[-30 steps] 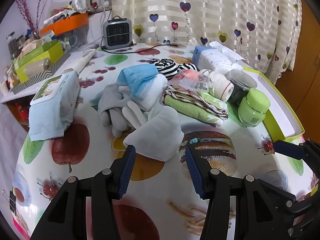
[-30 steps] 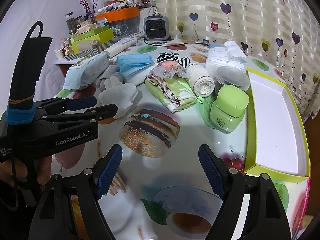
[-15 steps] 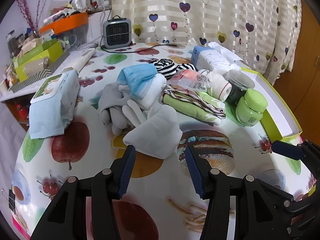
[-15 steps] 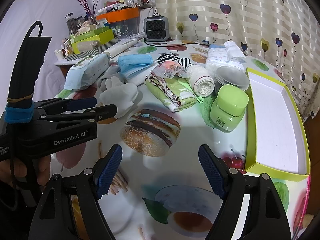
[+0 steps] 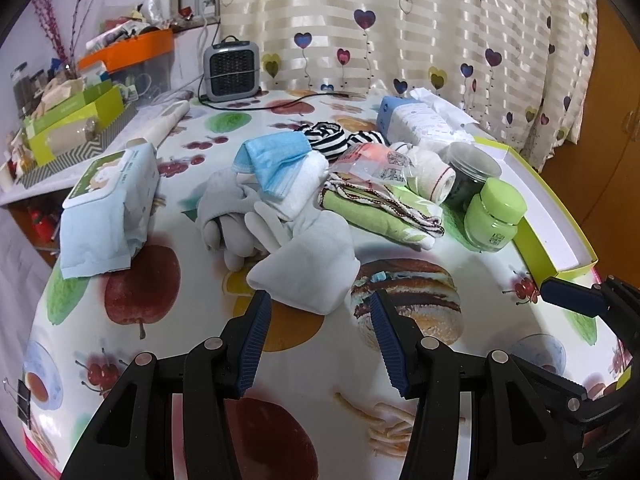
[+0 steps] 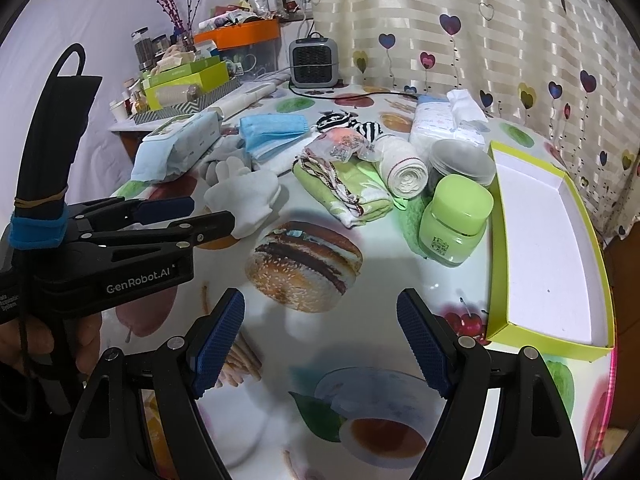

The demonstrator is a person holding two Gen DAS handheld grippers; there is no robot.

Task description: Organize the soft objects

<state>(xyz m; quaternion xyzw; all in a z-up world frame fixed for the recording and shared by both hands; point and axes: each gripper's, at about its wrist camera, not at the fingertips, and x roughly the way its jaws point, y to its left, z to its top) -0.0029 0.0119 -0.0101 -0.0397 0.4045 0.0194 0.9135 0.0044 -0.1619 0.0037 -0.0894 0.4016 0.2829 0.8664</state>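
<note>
The left tool (image 5: 318,308) stands wide and empty, its blue pads just short of the white glove (image 5: 308,268), which lies on the bench (image 5: 168,368) straight ahead. The right tool (image 6: 320,316) is also wide and empty. Beyond the glove sit blue masks (image 5: 276,160) and a green cloth (image 5: 376,212); right of it, well apart, the yellow-green box (image 6: 548,240).

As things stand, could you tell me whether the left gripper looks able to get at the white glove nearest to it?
Probably yes. The left gripper is open and empty, and the white glove lies just ahead of its fingertips on the table, with nothing between them. The right gripper is off to the side.
</note>
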